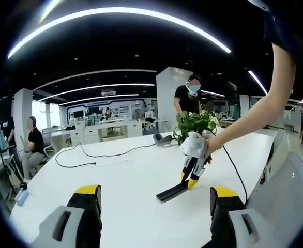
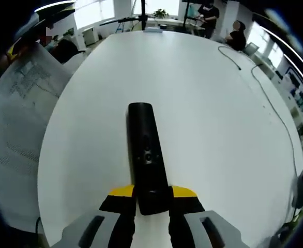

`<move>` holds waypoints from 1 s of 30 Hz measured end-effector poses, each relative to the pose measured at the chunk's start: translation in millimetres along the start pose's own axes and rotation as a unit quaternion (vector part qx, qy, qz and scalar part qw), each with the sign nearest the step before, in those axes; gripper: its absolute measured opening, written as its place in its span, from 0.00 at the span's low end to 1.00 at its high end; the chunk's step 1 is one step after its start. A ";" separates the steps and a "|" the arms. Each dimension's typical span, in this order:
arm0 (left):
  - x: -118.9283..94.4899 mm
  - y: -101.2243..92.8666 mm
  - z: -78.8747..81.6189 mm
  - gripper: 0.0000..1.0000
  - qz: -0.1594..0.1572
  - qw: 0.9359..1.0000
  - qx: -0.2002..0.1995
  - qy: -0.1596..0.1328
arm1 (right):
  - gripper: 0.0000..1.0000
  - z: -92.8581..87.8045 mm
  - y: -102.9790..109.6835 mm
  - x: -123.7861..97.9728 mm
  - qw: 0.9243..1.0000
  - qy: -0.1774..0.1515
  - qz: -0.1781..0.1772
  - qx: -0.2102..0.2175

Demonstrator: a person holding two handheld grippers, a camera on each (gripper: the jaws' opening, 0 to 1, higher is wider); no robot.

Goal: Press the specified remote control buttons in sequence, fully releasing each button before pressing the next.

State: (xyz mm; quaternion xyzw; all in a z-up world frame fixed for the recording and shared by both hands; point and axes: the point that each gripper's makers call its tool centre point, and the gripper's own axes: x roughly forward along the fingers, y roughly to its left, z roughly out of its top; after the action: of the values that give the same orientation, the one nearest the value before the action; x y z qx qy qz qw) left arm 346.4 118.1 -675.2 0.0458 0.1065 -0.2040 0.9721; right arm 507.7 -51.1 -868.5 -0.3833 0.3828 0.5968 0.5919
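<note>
In the left gripper view, the left gripper point(image 1: 154, 199) shows its two black, yellow-tipped jaws at five and seven o'clock, spread wide with bare white oval tabletop point(image 1: 136, 170) between them. Just past centre toward three o'clock, the right gripper point(image 1: 189, 182), white-bodied with yellow tips, points down at the near end of the slim black plastic remote control point(image 1: 169, 192), which lies flat on the table. A person's bare forearm point(image 1: 255, 116) reaches to it from two o'clock. A leafy green potted plant point(image 1: 195, 123) stands behind, and a black cable point(image 1: 97, 155) trails toward nine o'clock.

In the right gripper view, the right gripper's jaws rise at six o'clock, set narrow against both sides of the remote's near end. The remote runs toward twelve o'clock, buttons facing up.
</note>
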 end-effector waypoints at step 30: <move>0.2 -1.1 -0.2 0.90 -0.005 1.000 -0.006 0.000 | 0.57 9.8 18.4 -22.4 0.955 -0.200 -0.114 0.188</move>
State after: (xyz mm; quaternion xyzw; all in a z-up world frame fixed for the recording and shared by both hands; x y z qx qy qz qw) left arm 346.1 117.0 -675.6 0.0397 0.1079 -0.2082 0.9713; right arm 489.4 -51.5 -844.1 -0.1797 0.3156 0.5068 0.7819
